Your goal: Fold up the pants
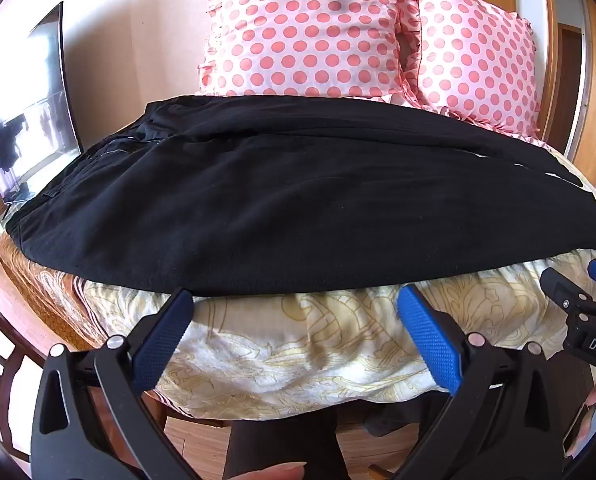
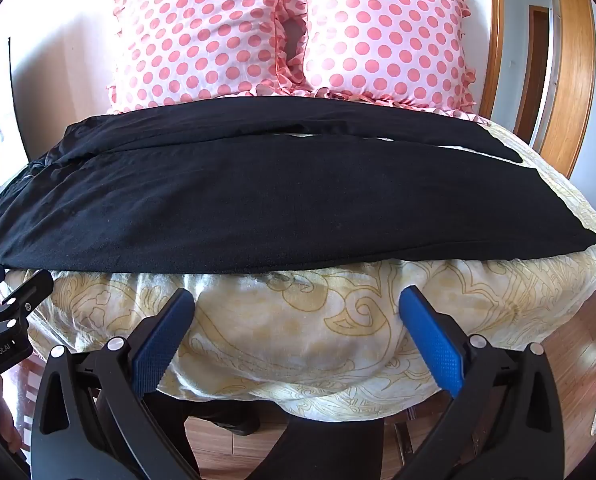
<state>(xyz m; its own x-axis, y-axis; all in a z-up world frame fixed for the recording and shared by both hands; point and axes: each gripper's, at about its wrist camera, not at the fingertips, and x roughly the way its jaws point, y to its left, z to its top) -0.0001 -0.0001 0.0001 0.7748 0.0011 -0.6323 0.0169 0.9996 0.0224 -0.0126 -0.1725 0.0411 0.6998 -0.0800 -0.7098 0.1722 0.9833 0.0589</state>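
While black cotton pants [image 1: 298,200] lie flat mid-frame | left gripper [image 1: 296,334], right gripper [image 2: 298,334] wide open, empty | pinch near hem evenly.

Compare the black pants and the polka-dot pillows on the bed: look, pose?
The pants are plain black; the pillows are pink with coral dots and ruffled edges. The pants lie flat, stretched sideways across the bedspread, legs side by side; the pillows stand propped upright behind them. The pants are one garment; the pillows are a pair, side by side. Both rest on the bed, untouched: the left hand-held gripper and right hand-held gripper are open, short of the fabric.
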